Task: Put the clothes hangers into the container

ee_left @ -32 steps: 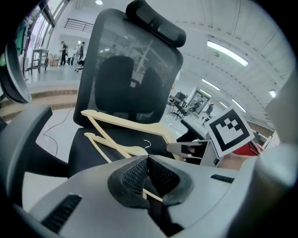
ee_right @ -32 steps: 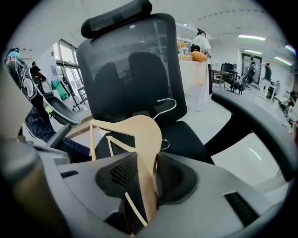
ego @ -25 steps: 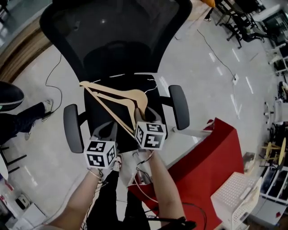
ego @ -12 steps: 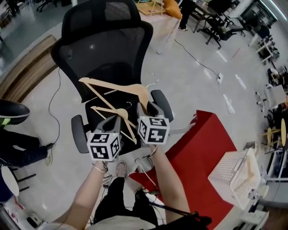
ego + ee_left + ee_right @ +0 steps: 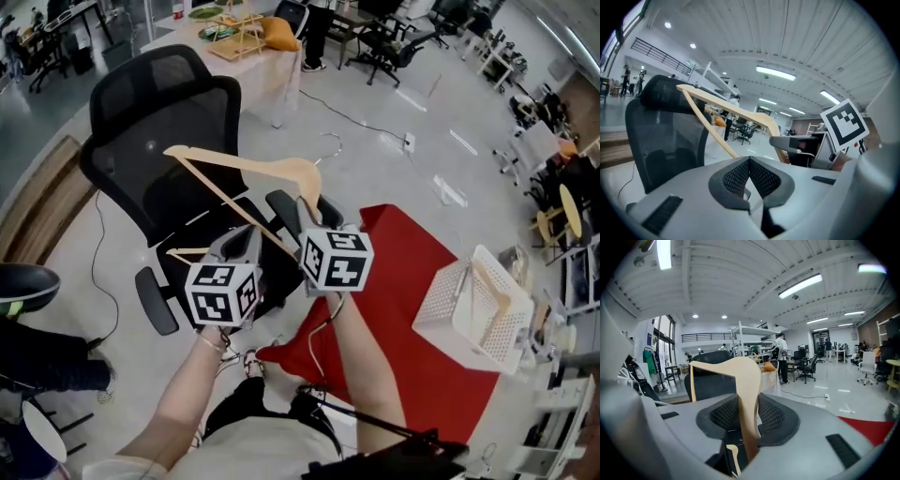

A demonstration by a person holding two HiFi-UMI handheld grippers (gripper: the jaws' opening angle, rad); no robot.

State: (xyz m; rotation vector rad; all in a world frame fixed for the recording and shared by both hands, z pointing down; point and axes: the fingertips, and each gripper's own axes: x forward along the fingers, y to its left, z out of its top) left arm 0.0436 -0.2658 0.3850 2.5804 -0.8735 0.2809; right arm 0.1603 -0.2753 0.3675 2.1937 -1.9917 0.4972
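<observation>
My right gripper (image 5: 309, 211) is shut on one end of a pale wooden hanger (image 5: 246, 169) and holds it in the air above the black office chair (image 5: 155, 112). In the right gripper view the hanger's (image 5: 739, 376) wood stands pinched between the dark pads (image 5: 772, 414). My left gripper (image 5: 246, 242) is beside it, shut with nothing between its pads (image 5: 736, 176); the held hanger (image 5: 729, 110) crosses in front of it. A second hanger (image 5: 184, 252) lies on the chair seat, mostly hidden by the left gripper. The white slatted container (image 5: 473, 309) stands at the right with a hanger (image 5: 494, 289) in it.
The container rests on a red-covered table (image 5: 412, 319) just right of my arms. The chair's armrests (image 5: 155, 300) flank the seat. A cable runs over the pale floor (image 5: 375, 122). More desks and chairs stand far back; a person's dark shoe (image 5: 23, 281) shows at the left.
The right gripper has raised the hanger off the chair and carried it up and rightward. The view has swung right, so the red table and white container now show more fully.
</observation>
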